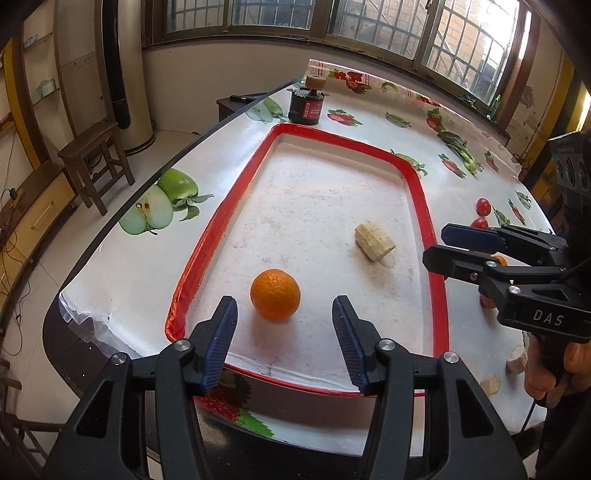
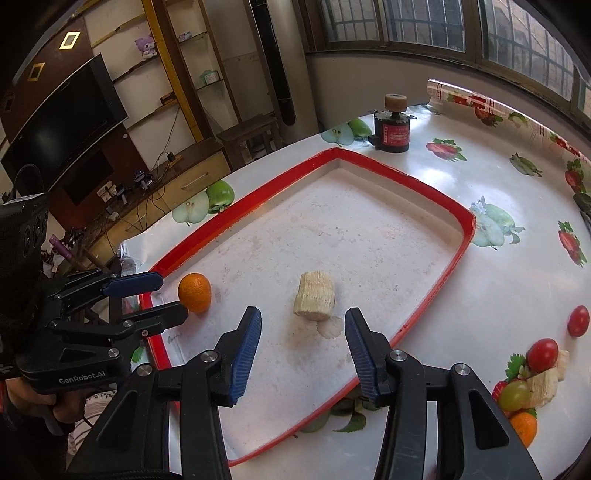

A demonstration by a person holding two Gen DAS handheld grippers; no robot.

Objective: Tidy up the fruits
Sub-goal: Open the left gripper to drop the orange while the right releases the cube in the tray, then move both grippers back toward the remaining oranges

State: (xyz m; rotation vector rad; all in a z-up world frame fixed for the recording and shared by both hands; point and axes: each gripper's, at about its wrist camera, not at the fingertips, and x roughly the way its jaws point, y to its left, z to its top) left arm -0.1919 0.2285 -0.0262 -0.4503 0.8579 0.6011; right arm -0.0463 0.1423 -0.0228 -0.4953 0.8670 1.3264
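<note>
Red-rimmed and white inside, one tray sits on the table. It holds one orange near its front left corner and one pale corn chunk further right; the two lie well apart.

Left gripper hangs over the tray's near edge, jaws apart, with nothing between the pads; the orange lies just beyond its tips. Right gripper also stands with jaws apart and empty, the corn chunk just ahead of it on the tray floor.

Outside the tray, at the table's right side, the right wrist view shows two red tomatoes, one green grape, a second orange and a couple of pale chunks bunched together; the exact number of chunks is hard to tell. One black canister with a tan cylinder on its lid stands past the tray's far end.

A glossy white cloth printed with apples and strawberries covers the table. Barred windows run along the far wall. A wooden stool stands on the tiled floor to the left, and a dark television hangs beside open shelves.
</note>
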